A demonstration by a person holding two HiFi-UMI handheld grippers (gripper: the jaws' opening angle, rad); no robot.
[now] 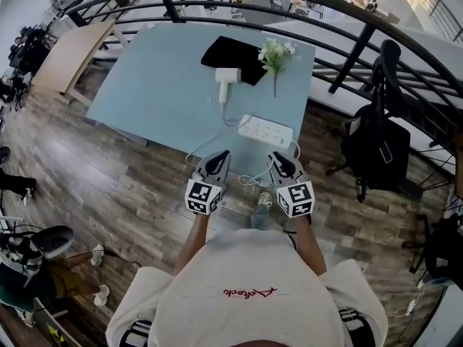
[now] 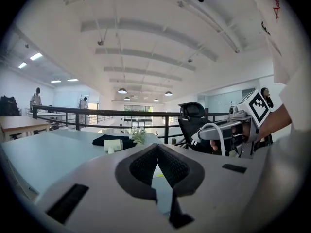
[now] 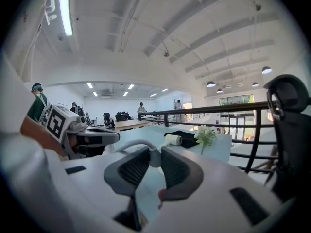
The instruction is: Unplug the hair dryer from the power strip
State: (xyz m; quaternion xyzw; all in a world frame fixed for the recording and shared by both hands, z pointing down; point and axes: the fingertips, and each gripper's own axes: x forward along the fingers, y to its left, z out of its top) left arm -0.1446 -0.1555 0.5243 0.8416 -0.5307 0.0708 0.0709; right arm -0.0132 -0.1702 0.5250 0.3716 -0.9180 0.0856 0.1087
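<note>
Short of the power strip [image 1: 266,131], at the desk [image 1: 145,100] edge, the right tool [image 3: 154,160] clamps what looks like the plug [image 3: 153,154] of the hair dryer [image 1: 226,78], light and rigid, a surer hold than its limp cord [image 3: 130,143]; the left tool [image 2: 158,149] is closed and empty.

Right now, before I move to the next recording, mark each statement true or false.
1. The right gripper has its jaws closed on a white plug. True.
2. The left gripper has its jaws wide apart. False: they are together, with nothing between them.
3. The hair dryer lies on the table. True.
4. The flowers lie on the floor. False: they lie on the table beside the black cloth.
5. The white plug sits in the power strip. False: it is held clear of it.
</note>
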